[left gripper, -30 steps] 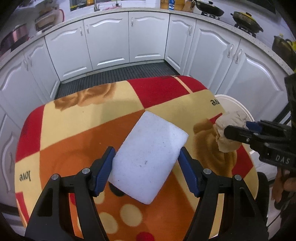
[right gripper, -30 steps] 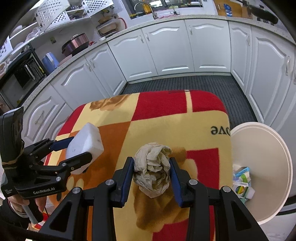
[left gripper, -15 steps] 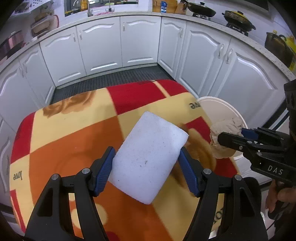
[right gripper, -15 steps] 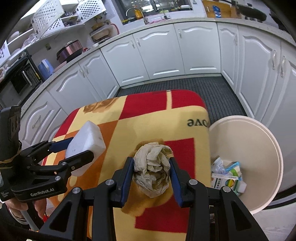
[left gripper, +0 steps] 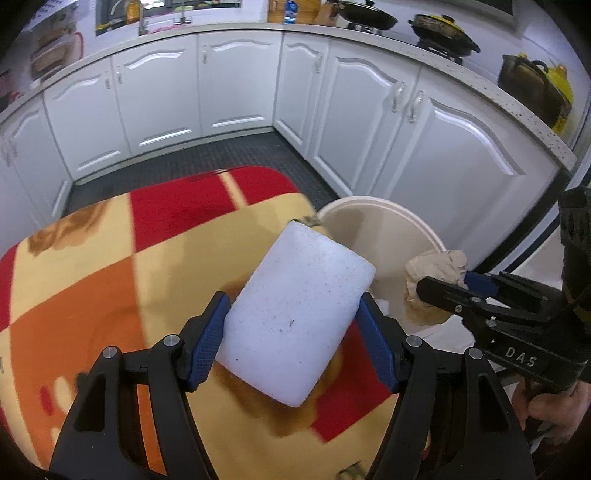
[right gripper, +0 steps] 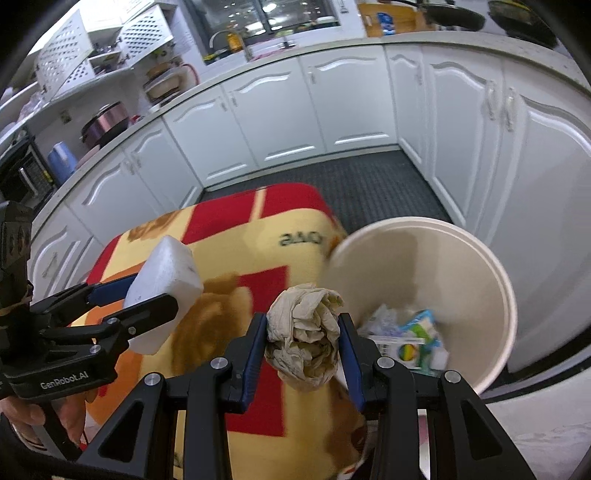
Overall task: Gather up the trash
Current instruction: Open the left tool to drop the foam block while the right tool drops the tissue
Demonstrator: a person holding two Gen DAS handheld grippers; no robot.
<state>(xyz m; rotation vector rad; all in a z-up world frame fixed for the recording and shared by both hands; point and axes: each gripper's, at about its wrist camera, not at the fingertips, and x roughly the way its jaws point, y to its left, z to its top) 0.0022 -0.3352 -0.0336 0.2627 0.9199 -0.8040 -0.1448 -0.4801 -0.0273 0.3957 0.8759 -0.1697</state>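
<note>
My left gripper (left gripper: 295, 328) is shut on a white foam block (left gripper: 295, 317) and holds it above the right part of the table, near the bin. The block also shows in the right wrist view (right gripper: 162, 288). My right gripper (right gripper: 303, 347) is shut on a crumpled beige paper wad (right gripper: 303, 343), held over the table's right edge beside the bin; the wad also shows in the left wrist view (left gripper: 432, 273). A cream round bin (right gripper: 491, 280) stands on the floor right of the table and holds several pieces of packaging trash (right gripper: 410, 339).
The table has a red, yellow and orange patterned cloth (left gripper: 92, 277). White kitchen cabinets (left gripper: 229, 92) curve around a dark floor mat (right gripper: 369, 177). Pots stand on the counter at the back right (left gripper: 443, 26).
Both grippers have moved right toward the bin, each still holding its item. The paper wad now sits at the bin's rim and the foam block is near the table's right edge.
</note>
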